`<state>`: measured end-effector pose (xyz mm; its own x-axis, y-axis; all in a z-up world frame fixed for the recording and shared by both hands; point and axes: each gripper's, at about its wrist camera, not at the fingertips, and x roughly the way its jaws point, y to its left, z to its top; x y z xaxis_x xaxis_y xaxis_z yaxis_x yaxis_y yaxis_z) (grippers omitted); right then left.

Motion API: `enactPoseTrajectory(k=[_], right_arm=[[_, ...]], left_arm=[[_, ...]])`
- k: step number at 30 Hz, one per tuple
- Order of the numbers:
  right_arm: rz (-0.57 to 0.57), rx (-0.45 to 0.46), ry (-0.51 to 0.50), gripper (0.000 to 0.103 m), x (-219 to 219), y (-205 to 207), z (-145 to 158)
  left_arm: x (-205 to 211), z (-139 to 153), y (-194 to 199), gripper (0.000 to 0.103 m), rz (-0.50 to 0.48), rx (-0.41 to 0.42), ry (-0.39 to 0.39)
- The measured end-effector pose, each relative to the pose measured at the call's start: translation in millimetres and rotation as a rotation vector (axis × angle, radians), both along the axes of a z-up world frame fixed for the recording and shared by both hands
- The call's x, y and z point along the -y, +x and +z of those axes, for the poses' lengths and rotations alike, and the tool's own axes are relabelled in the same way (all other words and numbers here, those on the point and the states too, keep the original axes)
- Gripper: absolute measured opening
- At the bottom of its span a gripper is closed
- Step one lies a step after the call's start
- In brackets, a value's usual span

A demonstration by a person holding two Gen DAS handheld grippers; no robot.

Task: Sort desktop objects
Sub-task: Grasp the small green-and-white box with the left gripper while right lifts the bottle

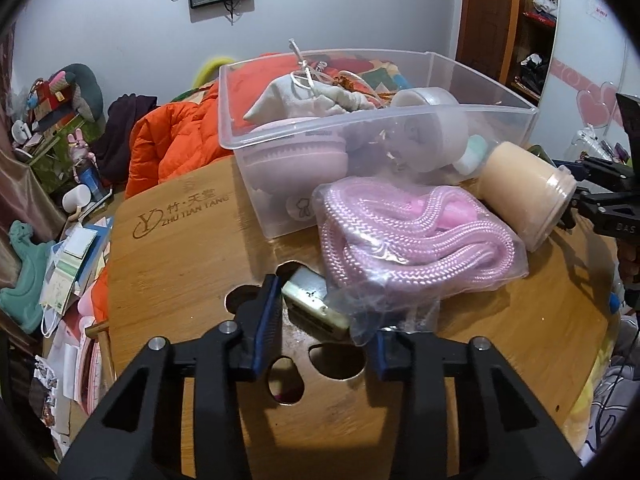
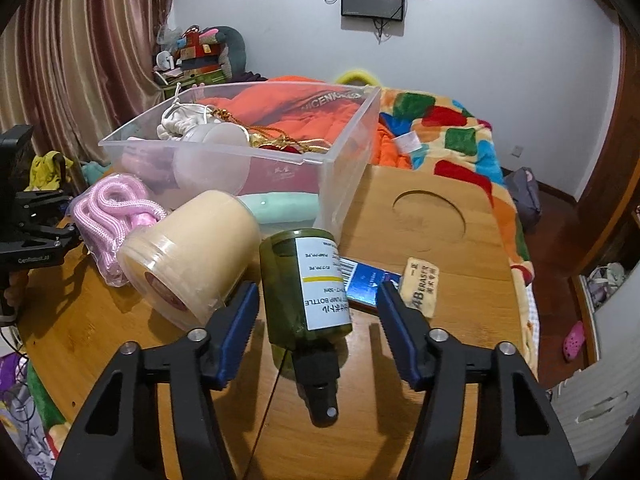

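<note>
In the left wrist view my left gripper (image 1: 324, 328) is shut on a small cream box (image 1: 314, 306) with a metal top. One corner of a clear bag of pink rope (image 1: 416, 244) is caught at the right pad. Over in the right wrist view a green pump bottle (image 2: 308, 280) lies on its side, nozzle toward me. My right gripper (image 2: 320, 320) is open around it, a gap showing at each pad. A beige roll (image 2: 192, 256) lies left of the bottle. To the right lie a blue packet (image 2: 364, 284) and an eraser (image 2: 422, 286).
A clear plastic bin (image 1: 400, 114) with several items in it stands at the back of the bamboo table (image 1: 180, 240). The table has cut-out holes near my left fingers. An orange jacket (image 1: 180, 140) and a patterned blanket (image 2: 460, 140) lie on the bed behind.
</note>
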<state>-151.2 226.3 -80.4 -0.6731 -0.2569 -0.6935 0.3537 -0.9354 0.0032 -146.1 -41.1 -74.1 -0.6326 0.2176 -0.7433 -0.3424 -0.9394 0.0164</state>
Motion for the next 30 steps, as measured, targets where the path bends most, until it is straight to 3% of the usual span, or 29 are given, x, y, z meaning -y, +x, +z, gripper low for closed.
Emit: enactPoseTrajectory(k=[4,16,30], right_arm=[[0.013,0.014,0.012,0.041,7,-1,-3],[0.01,-0.023,-0.016,0.039,4,14,11],[0.007,-0.049,-0.092,0.039,-4,35,27]], left_arm=[[0,0,0,0.036,0.005,-0.002,0.004],[14,1,20,0.036,0.073,-0.02,0.035],[17,32,56,0.036,0.118,-0.117,0.051]])
